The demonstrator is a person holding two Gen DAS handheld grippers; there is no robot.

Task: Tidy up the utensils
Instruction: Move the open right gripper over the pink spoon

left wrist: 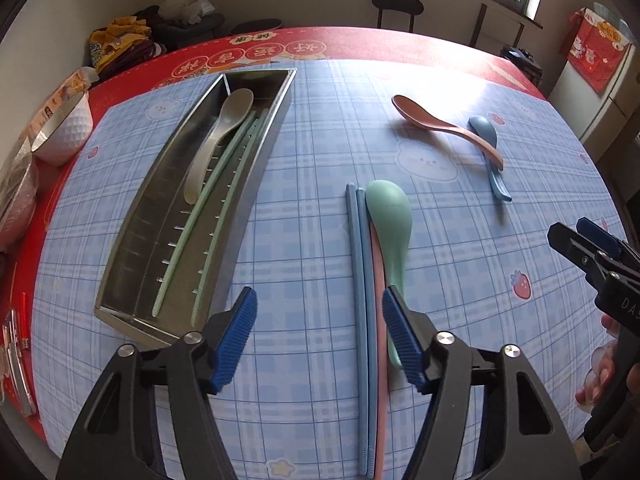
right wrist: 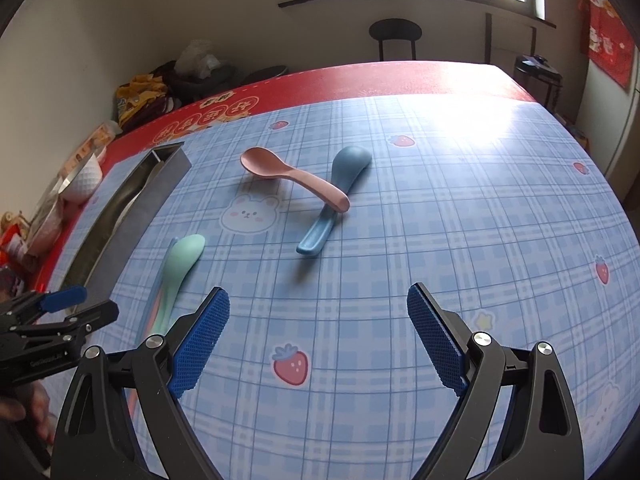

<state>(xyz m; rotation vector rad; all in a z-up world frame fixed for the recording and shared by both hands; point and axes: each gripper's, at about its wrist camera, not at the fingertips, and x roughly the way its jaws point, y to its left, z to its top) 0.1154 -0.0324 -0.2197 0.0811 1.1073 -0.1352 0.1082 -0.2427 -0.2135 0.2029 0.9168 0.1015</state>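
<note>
Left wrist: steel tray (left wrist: 132, 240) holds grey spoon (left wrist: 224, 132), green chopsticks (left wrist: 208, 216); both tools apart.

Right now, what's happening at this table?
A person holding a gripper in each hand is sorting utensils into a metal tray, which already holds a pale spoon and green chopsticks. The left gripper is open over the blue chopsticks, beside the green spoon, gripping nothing. The right gripper hovers open and empty. A pink spoon lies across a blue spoon farther out.
</note>
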